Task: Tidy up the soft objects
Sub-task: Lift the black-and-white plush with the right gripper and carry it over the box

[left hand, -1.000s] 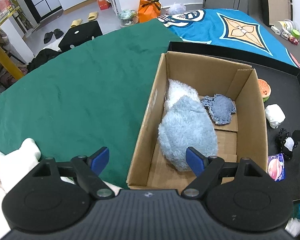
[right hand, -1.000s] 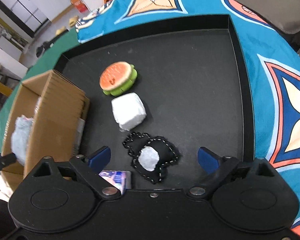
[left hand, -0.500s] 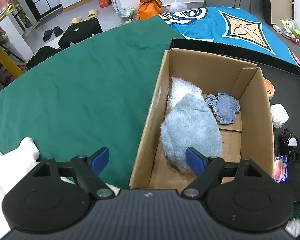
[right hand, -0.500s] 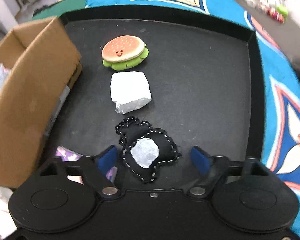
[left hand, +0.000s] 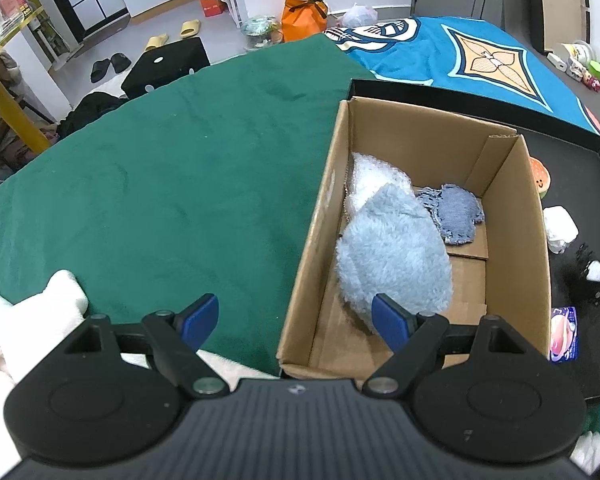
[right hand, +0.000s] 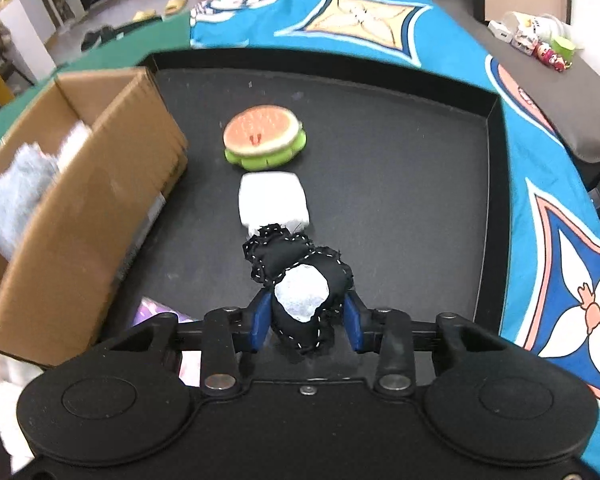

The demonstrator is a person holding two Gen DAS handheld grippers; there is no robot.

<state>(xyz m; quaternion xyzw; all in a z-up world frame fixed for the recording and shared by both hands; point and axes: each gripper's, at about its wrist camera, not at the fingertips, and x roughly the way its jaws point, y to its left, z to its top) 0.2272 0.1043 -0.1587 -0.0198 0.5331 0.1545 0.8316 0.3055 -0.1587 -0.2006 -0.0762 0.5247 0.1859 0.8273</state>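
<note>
Black stitched plush [right hand: 300,276] with a white patch sits low in the black tray [right hand: 496,128], and the right gripper [right hand: 306,316], wide apart a second ago, is closing on it, pads pressing its sides. Next likely comes a lift toward the cardboard box [left hand: 536,240], where the left gripper [left hand: 296,320] waits released, empty.

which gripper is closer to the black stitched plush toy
Right. The right gripper has the black stitched plush toy between its closing jaws, pads against it. The left gripper hangs open over the cardboard box edge, well aside.
</note>
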